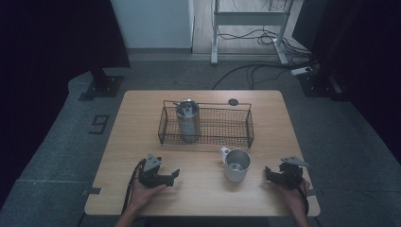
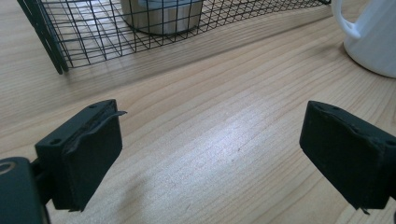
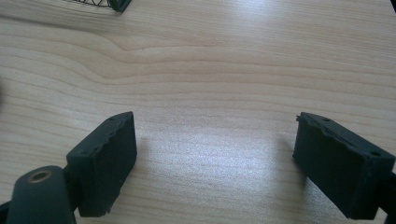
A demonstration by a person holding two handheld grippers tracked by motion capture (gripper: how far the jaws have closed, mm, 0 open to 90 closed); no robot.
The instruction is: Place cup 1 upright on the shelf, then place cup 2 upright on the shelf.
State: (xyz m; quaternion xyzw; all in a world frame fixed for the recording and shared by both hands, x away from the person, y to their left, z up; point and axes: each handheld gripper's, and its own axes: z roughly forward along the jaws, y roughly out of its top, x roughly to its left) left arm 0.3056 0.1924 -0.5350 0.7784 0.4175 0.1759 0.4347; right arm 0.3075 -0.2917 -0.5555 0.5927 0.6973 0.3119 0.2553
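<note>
A black wire basket (image 1: 239, 127) stands at the middle of the wooden table (image 1: 123, 142), and a steel tumbler (image 1: 187, 119) stands upright in its left half. In front of the basket's right part sits a white mug (image 1: 236, 165), handle toward the basket. My left gripper (image 1: 171, 177) rests low near the front edge, left of the mug, held by a hand. It is open, with bare wood between the jaws. In the left gripper view the basket (image 2: 74, 42), the tumbler (image 2: 161, 16) and the mug (image 2: 373, 42) lie ahead. My right gripper (image 1: 268, 175), right of the mug, is open over bare wood.
A small dark round disc (image 1: 232, 101) lies behind the basket near the table's far edge. A basket corner (image 3: 116, 4) shows at the top of the right gripper view. Beyond the table are grey floor, stand bases and cables.
</note>
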